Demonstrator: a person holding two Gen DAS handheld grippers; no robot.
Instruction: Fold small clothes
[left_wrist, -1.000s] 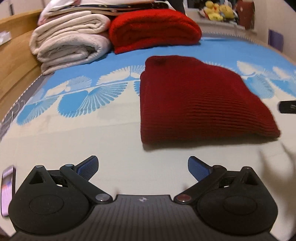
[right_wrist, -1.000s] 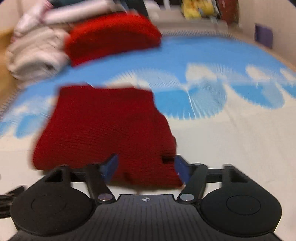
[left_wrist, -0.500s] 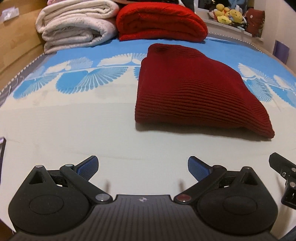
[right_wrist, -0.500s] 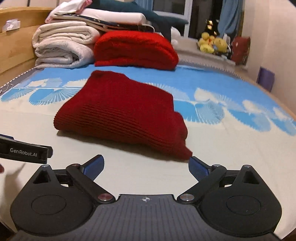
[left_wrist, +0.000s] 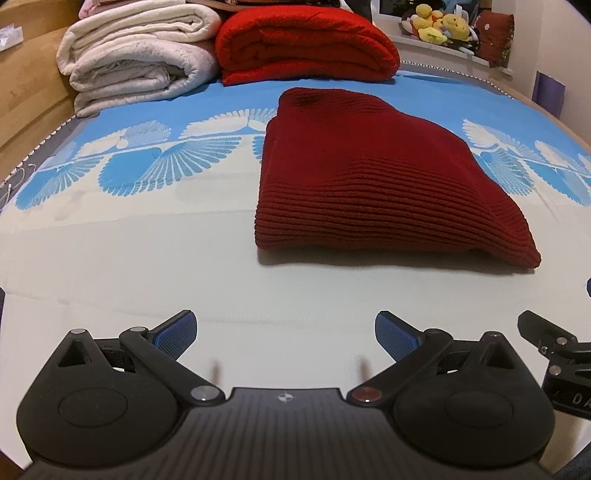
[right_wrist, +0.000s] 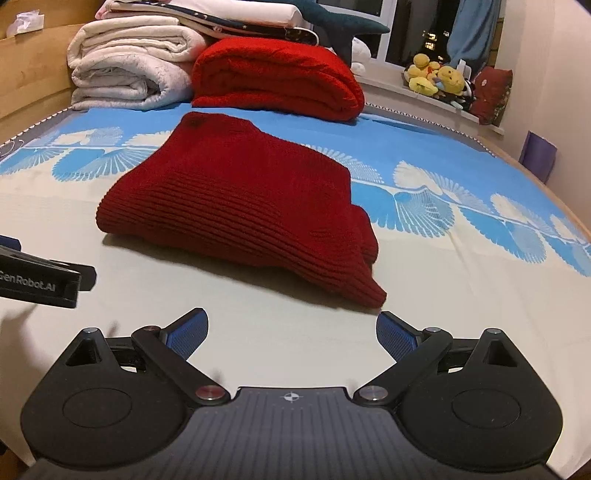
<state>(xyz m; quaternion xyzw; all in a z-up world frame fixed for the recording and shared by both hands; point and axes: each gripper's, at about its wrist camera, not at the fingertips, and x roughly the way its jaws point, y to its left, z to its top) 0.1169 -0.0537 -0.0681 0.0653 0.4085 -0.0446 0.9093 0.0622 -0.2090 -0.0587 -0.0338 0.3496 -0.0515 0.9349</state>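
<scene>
Behind the sweater (left_wrist: 369, 184): red blanket (left_wrist: 306, 44), white quilt (left_wrist: 140, 62).

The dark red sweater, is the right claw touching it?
Apart. In the right wrist view, the right claw is open, and pale sheet shows between its blue fingertips and the dark red sweater.

"GenRobot.AI" stands in white on the black left gripper (right_wrist: 37, 284) at the right wrist view's edge. The right gripper (left_wrist: 569, 376) shows perhaps "DA", cut off.
</scene>
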